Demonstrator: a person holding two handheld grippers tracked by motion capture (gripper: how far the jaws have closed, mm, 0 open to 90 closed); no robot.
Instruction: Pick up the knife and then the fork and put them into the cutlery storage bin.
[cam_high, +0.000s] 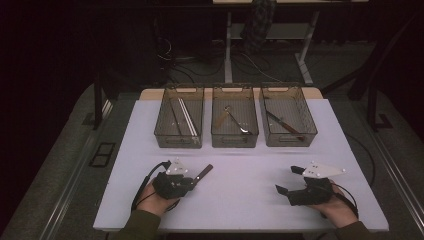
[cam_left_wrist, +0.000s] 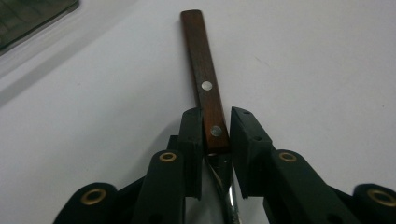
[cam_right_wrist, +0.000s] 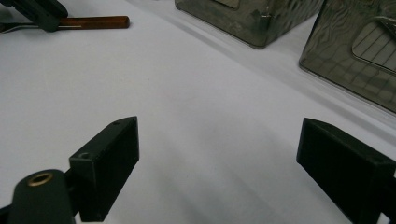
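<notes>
- Nearest the bottom edge of the high view, two hands come in; the left gripper (cam_high: 192, 182) sits lower left of centre and the right gripper (cam_high: 284, 181) lower right, both over the white table (cam_high: 240, 200).
- The left gripper is clamped on a wooden-handled utensil (cam_left_wrist: 206, 84); in the left gripper view the pads press the handle near its lower rivet, where the metal part begins.
- The utensil's long axis runs away from the jaws, and in the high view the brown handle end points to the upper right of the frame.
- The right gripper holds nothing, its jaws spread wide above bare table.
- Between the two grippers the table is open, as is the strip beyond them.
- Farther up, three clear bins (cam_high: 235, 122) stand side by side near the far edge, each holding cutlery.
- Past the table lie dark floor and cables.
</notes>
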